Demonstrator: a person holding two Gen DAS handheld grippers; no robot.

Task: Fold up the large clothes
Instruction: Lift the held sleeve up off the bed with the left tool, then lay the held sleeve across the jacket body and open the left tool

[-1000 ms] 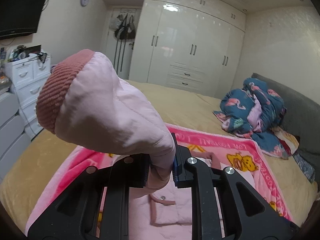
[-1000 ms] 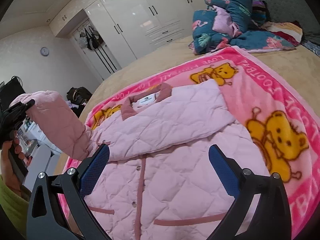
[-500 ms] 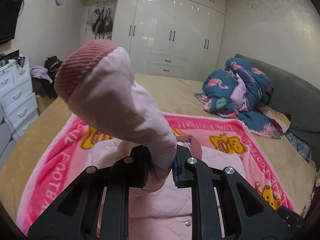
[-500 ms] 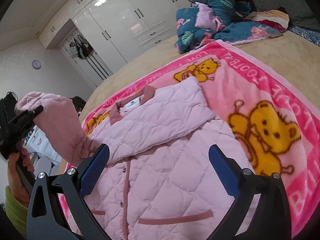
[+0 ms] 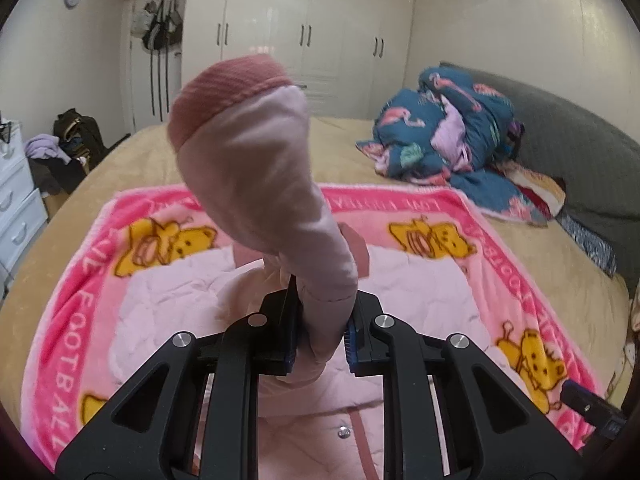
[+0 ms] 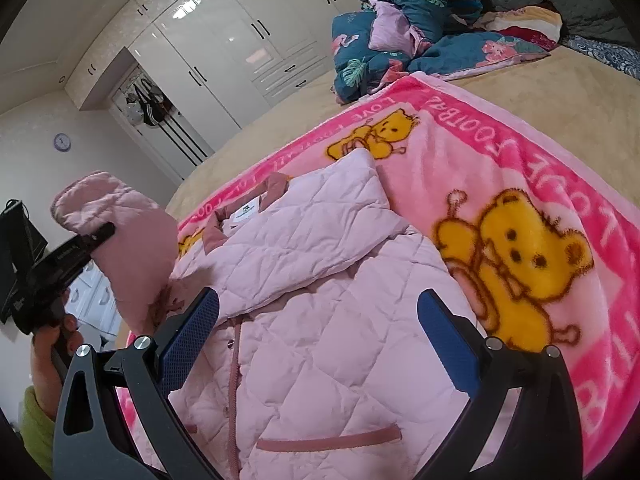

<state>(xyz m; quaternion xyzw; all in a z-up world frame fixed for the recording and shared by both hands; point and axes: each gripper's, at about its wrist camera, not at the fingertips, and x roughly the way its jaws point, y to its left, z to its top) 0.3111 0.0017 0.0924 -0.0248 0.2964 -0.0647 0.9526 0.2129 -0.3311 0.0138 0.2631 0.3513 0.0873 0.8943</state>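
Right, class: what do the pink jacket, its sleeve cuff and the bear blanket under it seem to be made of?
Pink jacket: looks like a thin padded shell, matte, with diamond quilting stitched across it.
Sleeve cuff: a darker pink ribbed knit, judging by its fine ridges.
Bear blanket: probably plush fleece; its printed surface looks fuzzy and soft-edged.

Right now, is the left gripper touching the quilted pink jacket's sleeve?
Touching. The left wrist view shows the left gripper shut on the quilted pink sleeve, both pads pressing the fabric.

left gripper [image 5: 320,332] swung sleeve [image 5: 256,168] over jacket [image 6: 320,320].
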